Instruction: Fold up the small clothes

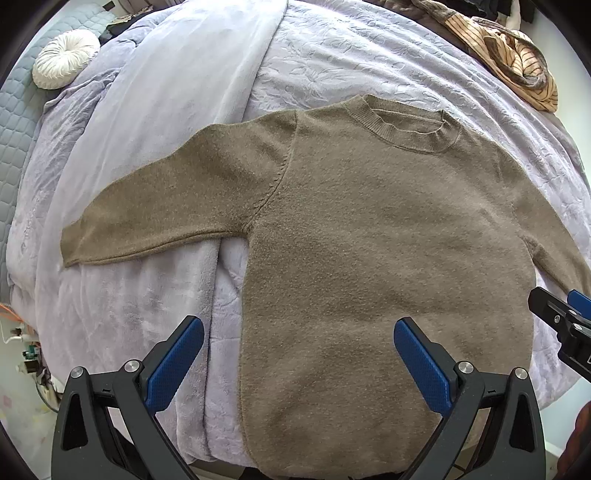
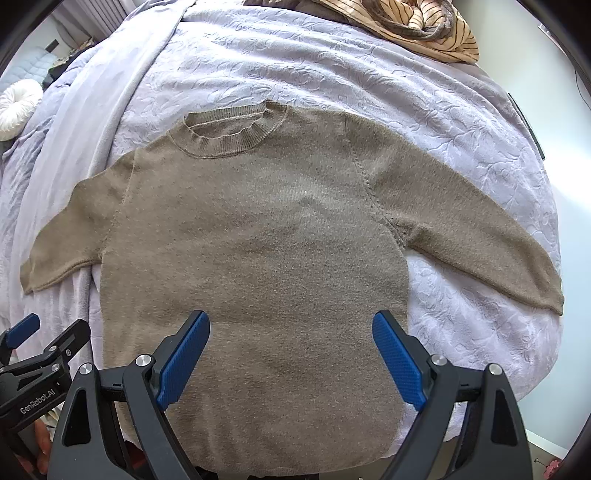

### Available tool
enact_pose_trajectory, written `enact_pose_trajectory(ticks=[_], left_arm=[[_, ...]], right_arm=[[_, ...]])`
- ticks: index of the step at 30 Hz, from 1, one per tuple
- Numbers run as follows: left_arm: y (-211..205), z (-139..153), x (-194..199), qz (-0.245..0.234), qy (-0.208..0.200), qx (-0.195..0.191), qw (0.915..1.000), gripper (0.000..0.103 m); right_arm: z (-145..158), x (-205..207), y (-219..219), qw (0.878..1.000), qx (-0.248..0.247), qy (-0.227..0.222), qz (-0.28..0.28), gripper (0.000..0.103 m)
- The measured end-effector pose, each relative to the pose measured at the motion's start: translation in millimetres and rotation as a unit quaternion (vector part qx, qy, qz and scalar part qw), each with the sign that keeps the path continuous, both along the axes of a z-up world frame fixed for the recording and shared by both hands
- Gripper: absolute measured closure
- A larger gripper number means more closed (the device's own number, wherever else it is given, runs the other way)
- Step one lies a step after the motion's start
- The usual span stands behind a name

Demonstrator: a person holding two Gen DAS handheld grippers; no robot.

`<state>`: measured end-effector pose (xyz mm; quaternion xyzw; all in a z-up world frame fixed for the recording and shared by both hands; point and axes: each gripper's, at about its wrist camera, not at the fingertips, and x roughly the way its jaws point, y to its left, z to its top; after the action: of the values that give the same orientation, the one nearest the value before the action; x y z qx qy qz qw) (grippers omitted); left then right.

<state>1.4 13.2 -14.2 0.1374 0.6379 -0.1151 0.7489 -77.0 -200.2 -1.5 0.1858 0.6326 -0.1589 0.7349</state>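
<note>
A small olive-brown knit sweater (image 1: 369, 229) lies flat on a lilac bedspread (image 1: 332, 55), collar away from me, both sleeves spread out to the sides. It also shows in the right wrist view (image 2: 258, 240). My left gripper (image 1: 299, 328) is open and empty, hovering above the sweater's lower left edge. My right gripper (image 2: 291, 325) is open and empty, hovering above the sweater's lower body. The right gripper shows at the right edge of the left wrist view (image 1: 565, 317). The left gripper shows at the lower left of the right wrist view (image 2: 40, 339).
A striped tan and brown garment (image 1: 517, 51) lies bunched at the far right of the bed, also in the right wrist view (image 2: 424, 22). A round white cushion (image 1: 62, 59) sits at the far left. A smooth lilac blanket (image 1: 166, 92) covers the bed's left part.
</note>
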Motion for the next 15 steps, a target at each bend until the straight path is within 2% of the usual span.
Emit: enact_pose_trajectory(ticks=[15], left_arm=[[1, -4, 2, 0.001, 0.005, 0.003, 1.0, 0.0]], right_arm=[[-6, 7, 10, 1.0, -0.004, 0.013, 0.006, 0.011]])
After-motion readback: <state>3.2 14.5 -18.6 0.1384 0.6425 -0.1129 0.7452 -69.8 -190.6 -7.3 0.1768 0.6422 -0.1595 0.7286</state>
